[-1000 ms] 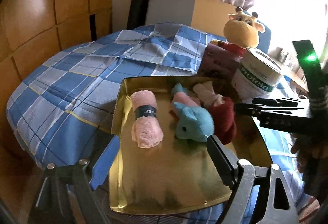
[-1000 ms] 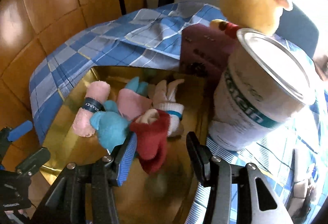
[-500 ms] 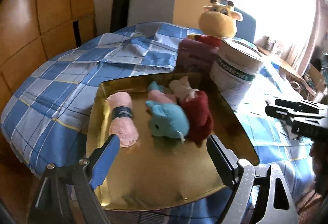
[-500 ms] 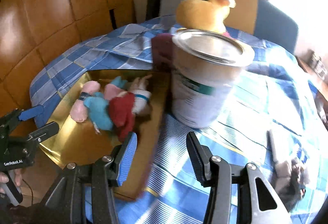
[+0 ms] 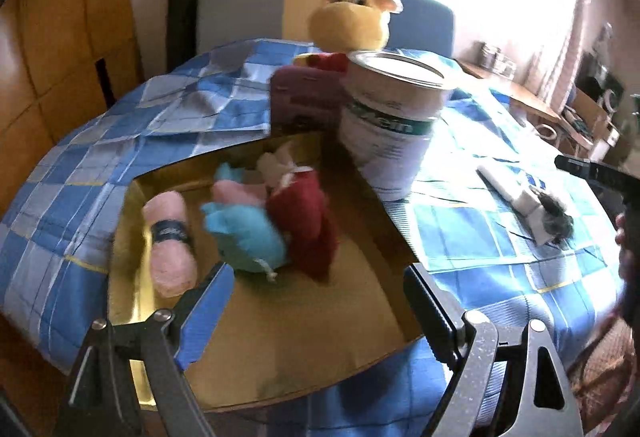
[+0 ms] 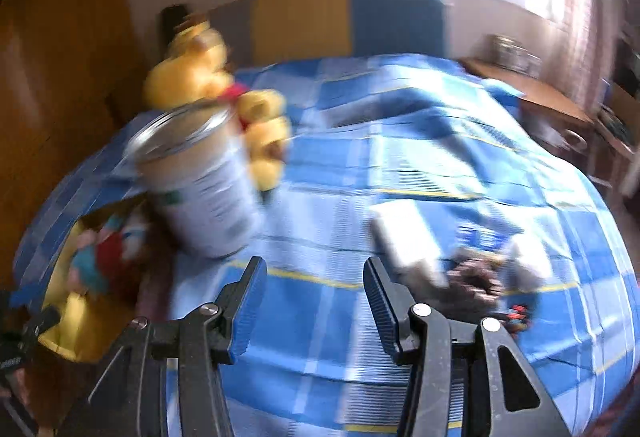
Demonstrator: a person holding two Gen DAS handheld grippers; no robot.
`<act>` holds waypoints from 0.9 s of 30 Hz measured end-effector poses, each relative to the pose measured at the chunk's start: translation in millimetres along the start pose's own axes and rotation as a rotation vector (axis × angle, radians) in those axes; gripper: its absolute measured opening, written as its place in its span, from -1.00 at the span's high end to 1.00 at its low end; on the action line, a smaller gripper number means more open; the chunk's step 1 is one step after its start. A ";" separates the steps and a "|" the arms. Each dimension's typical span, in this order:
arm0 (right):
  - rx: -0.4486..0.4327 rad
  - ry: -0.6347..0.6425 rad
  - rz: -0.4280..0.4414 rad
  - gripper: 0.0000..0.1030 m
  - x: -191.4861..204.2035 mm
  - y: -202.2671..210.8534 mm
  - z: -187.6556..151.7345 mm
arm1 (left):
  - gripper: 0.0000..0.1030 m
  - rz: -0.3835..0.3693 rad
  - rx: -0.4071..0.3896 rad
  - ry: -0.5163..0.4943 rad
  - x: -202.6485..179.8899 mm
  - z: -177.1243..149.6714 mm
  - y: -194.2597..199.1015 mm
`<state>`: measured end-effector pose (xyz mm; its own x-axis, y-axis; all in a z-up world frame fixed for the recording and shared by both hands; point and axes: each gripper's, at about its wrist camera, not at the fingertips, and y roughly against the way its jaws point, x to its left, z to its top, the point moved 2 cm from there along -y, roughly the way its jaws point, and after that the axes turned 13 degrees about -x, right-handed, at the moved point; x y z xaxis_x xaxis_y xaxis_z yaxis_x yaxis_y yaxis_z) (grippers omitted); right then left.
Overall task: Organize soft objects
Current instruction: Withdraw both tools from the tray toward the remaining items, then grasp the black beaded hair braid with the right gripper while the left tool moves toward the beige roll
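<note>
A gold tray [image 5: 304, 337] lies on the blue checked cloth. In it are a pink rolled towel [image 5: 170, 237], a blue plush [image 5: 244, 233], a red soft item [image 5: 308, 221] and a pale one behind. My left gripper [image 5: 316, 301] is open and empty over the tray's near half. My right gripper [image 6: 314, 297] is open and empty above the cloth, right of the tray [image 6: 68, 321]. A white soft item [image 6: 408, 241] and a dark furry one [image 6: 476, 281] lie on the cloth just right of it; they also show in the left wrist view [image 5: 532, 205].
A large protein tin [image 5: 392, 133] stands by the tray's far right corner, with a maroon box [image 5: 304, 105] and a yellow giraffe plush [image 5: 352, 21] behind it. A chair back [image 6: 352, 21] stands beyond the table. A wooden side table [image 6: 532, 93] is at right.
My right gripper has swung right, away from the tray, toward the white and dark items on the cloth. My left gripper has turned right a little. Both stay open.
</note>
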<state>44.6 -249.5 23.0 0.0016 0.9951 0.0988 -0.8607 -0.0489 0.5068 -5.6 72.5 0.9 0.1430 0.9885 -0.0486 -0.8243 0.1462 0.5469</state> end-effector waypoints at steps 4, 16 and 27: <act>-0.048 -0.137 -0.143 0.02 -66.2 3.7 0.4 | -0.69 -0.044 -0.009 -0.058 -23.1 5.9 -0.5; -0.034 -0.816 -0.347 0.00 -210.9 16.0 -64.6 | -0.69 -0.223 0.072 -0.146 -106.7 3.6 -26.2; 0.098 -0.942 -0.192 -0.02 -207.7 -11.3 -88.3 | -0.69 -0.300 0.156 -0.203 -147.4 -22.1 -41.8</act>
<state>9.0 -448.1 -78.9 0.5827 0.5117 0.6314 -0.7567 0.0583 0.6512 -4.4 -78.5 -33.3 0.4834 0.8728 -0.0676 -0.6383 0.4043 0.6551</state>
